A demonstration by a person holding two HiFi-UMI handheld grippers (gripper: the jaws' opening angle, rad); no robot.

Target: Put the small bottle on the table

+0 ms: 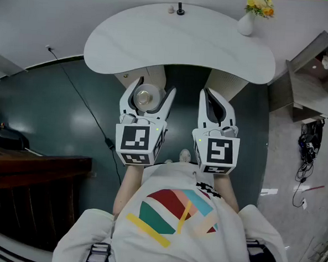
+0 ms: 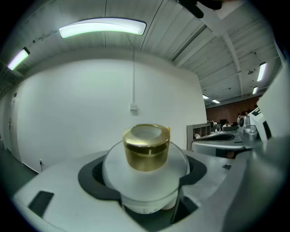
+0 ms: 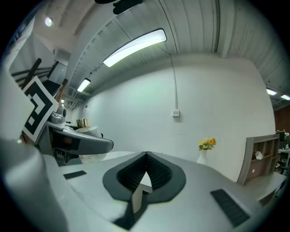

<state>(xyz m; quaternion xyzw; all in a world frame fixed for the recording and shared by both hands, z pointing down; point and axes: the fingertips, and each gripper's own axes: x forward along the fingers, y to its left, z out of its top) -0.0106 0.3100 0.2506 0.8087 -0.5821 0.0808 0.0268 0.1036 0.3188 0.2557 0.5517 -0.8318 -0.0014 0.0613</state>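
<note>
"Short of the near edge of the white kidney-shaped surface [image 1: 180, 51], what do the left tongs [image 1: 155, 87] carry?"

"A small white bottle with a shiny gold cap [image 1: 145, 96], upright, clamped round its body between both pads. It hangs off the surface on the near side, not on the top."

"And the right tongs [image 1: 206, 93]?"

"Pressed together with nothing between them, beside the left pair and also on the near side of the surface."

"What stands on the surface itself?"

"At its far right edge, a small white vase of yellow and orange flowers [image 1: 246, 22]. At the middle of its far edge, a small dark knob-like thing [image 1: 181, 11] I can't identify."

"The room round it?"

"Under the surface and to its left lies a dark teal floor [image 1: 54, 110], crossed by a thin black cord [image 1: 77, 93]. Right of the surface stands a pale wooden shelf unit [image 1: 314, 70], with black cables [image 1: 307, 145] below it. Left of it, nearer the person, is a dark brown wooden piece of furniture [image 1: 34, 167]. Behind the surface rises a plain white wall [image 2: 81, 113], under a ribbed ceiling with long strip lights [image 2: 102, 28]."
</note>
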